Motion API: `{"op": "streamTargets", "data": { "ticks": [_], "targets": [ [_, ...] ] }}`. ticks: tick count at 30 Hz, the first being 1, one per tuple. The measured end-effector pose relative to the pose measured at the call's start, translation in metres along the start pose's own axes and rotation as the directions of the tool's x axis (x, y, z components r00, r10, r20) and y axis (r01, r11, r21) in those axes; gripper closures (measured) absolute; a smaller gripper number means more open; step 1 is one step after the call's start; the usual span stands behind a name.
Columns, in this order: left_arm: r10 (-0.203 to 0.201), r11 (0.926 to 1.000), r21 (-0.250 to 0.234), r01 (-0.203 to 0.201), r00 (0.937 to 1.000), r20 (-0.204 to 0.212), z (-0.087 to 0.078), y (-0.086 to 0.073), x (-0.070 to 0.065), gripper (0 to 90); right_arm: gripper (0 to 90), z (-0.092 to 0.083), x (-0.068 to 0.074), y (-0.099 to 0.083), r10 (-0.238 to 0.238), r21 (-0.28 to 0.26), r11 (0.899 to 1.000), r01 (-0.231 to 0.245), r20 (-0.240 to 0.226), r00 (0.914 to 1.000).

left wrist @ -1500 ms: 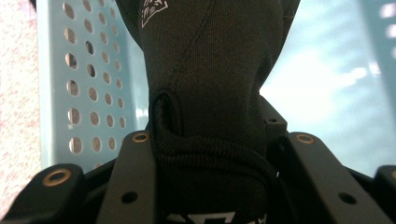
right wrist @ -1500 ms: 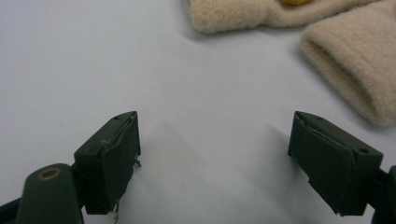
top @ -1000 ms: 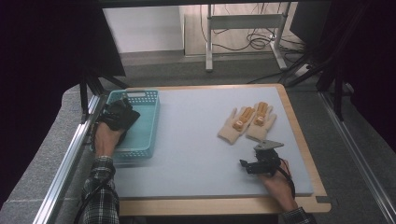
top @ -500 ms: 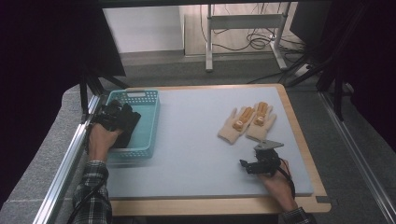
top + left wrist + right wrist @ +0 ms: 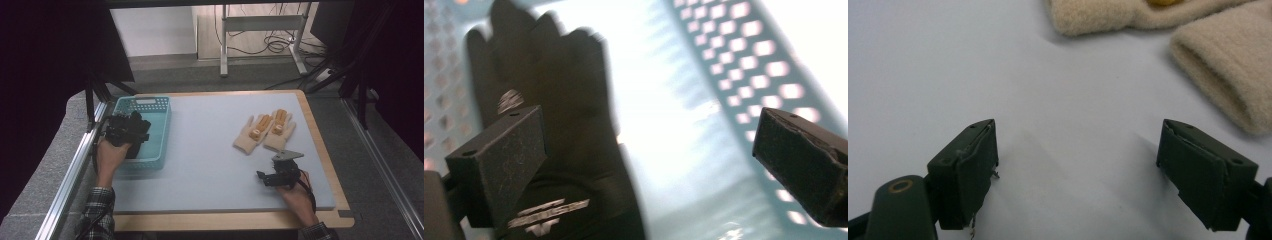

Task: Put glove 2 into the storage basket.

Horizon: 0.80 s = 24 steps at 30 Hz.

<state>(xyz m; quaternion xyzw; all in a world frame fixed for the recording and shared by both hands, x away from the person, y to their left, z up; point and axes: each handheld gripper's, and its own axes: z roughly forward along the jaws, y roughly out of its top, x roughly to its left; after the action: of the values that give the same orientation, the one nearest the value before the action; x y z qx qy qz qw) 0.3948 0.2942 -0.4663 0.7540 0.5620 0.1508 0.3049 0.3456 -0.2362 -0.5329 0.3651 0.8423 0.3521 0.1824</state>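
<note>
My left gripper [image 5: 134, 131] hangs over the teal basket [image 5: 159, 134] at the table's left edge, its jaws having just swung apart; in the left gripper view they stand wide with nothing pressed between the pads. The black glove [image 5: 559, 125] lies released on the basket floor just beneath, fingers pointing away from the gripper, its cuff with a pale logo nearest the left pad. The picture there is blurred, so I would say the glove lies flat, though I cannot be sure. In the high view the gripper and the hand [image 5: 111, 156] cover most of the glove.

My right gripper [image 5: 280, 172] rests low near the front right of the grey table [image 5: 200, 150], jaws released and spread over bare mat. Just beyond it, toward the right edge, lie two cream gloves [image 5: 265, 131] with orange markings, side by side and touching, cuffs turned toward the gripper. In the right gripper view one cuff [image 5: 1228, 65] sits near the right jaw but apart from it.
</note>
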Motion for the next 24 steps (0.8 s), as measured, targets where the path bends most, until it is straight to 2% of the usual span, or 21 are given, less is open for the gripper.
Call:
{"op": "streamTargets", "data": {
  "ticks": [4,5,6,7,9,10,11,12,13,14,15,19,20,21,22,23,24],
  "targets": [
    [0.067,0.997,-0.042,-0.065,0.9971,0.036,-0.006,0.002,-0.023,1.9,16.0,0.0,0.0,0.0,0.0,0.0,1.0,0.0,0.0,1.0],
    [0.067,0.997,-0.042,-0.065,0.9971,0.036,-0.006,0.002,-0.023,1.9,16.0,0.0,0.0,0.0,0.0,0.001,1.0,0.0,0.0,1.0],
    [0.096,0.9939,-0.058,-0.093,0.9939,0.053,-0.008,0.003,-0.034,1.9,16.0,0.0,0.0,0.0,0.0,0.001,1.0,0.0,0.0,1.0],
    [0.11,0.992,-0.07,-0.105,0.9917,0.067,-0.009,0.003,-0.039,1.9,16.0,0.0,0.0,0.0,0.0,0.001,1.0,0.0,0.0,1.0],
    [0.12,0.9903,-0.08,-0.113,0.9894,0.082,-0.01,0.003,-0.044,2.0,16.0,0.0,0.0,0.0,0.0,0.001,1.0,0.0,0.0,1.0],
    [0.138,0.9865,-0.103,-0.127,0.9844,0.109,-0.011,0.003,-0.055,2.1,16.0,0.0,0.0,0.0,-0.001,0.001,1.0,0.001,0.0,1.0],
    [0.138,0.9865,-0.103,-0.127,0.9844,0.109,-0.011,0.003,-0.055,2.3,16.0,0.0,0.0,0.0,-0.001,0.001,1.0,0.001,0.0,1.0],
    [0.157,0.9823,-0.124,-0.141,0.9784,0.135,-0.012,0.001,-0.066,2.7,16.0,0.0,0.0,0.0,0.0,0.001,1.0,0.0,0.0,1.0],
    [0.157,0.9823,-0.124,-0.141,0.9784,0.135,-0.012,0.001,-0.066,3.1,16.0,0.0,0.0,0.0,0.0,0.001,1.0,0.0,0.0,1.0],
    [0.179,0.9777,-0.137,-0.159,0.9718,0.153,-0.012,-0.001,-0.078,3.5,16.0,0.0,0.0,0.0,0.0,0.001,1.0,0.0,0.0,1.0],
    [0.179,0.9777,-0.137,-0.159,0.9718,0.153,-0.012,-0.001,-0.078,3.8,16.0,0.0,0.0,0.0,0.0,0.001,1.0,0.0,0.0,1.0],
    [0.227,0.9669,-0.162,-0.197,0.9556,0.189,-0.01,-0.006,-0.101,3.5,16.0,0.0,0.0,0.0,-0.002,0.001,1.0,0.002,-0.001,1.0],
    [0.246,0.9613,-0.177,-0.211,0.9471,0.206,-0.008,-0.011,-0.112,3.5,16.0,0.0,0.0,0.0,-0.001,0.001,1.0,0.001,0.0,1.0],
    [0.246,0.9613,-0.177,-0.211,0.9471,0.206,-0.008,-0.011,-0.112,3.4,16.0,0.0,0.0,0.0,-0.001,0.001,1.0,0.001,0.0,1.0],
    [0.27,0.9544,-0.191,-0.229,0.9365,0.224,-0.006,-0.015,-0.123,3.3,16.0,0.0,0.0,0.0,-0.001,0.0,1.0,0.001,0.0,1.0],
    [0.27,0.9544,-0.191,-0.229,0.9365,0.224,-0.006,-0.015,-0.123,3.3,16.0,0.0,0.0,0.0,-0.001,0.0,1.0,0.001,0.0,1.0],
    [0.302,0.9441,-0.206,-0.258,0.9265,0.225,-0.003,-0.021,-0.136,3.1,16.0,0.0,0.0,0.0,-0.001,0.001,1.0,0.001,0.0,1.0]
  ]
}}
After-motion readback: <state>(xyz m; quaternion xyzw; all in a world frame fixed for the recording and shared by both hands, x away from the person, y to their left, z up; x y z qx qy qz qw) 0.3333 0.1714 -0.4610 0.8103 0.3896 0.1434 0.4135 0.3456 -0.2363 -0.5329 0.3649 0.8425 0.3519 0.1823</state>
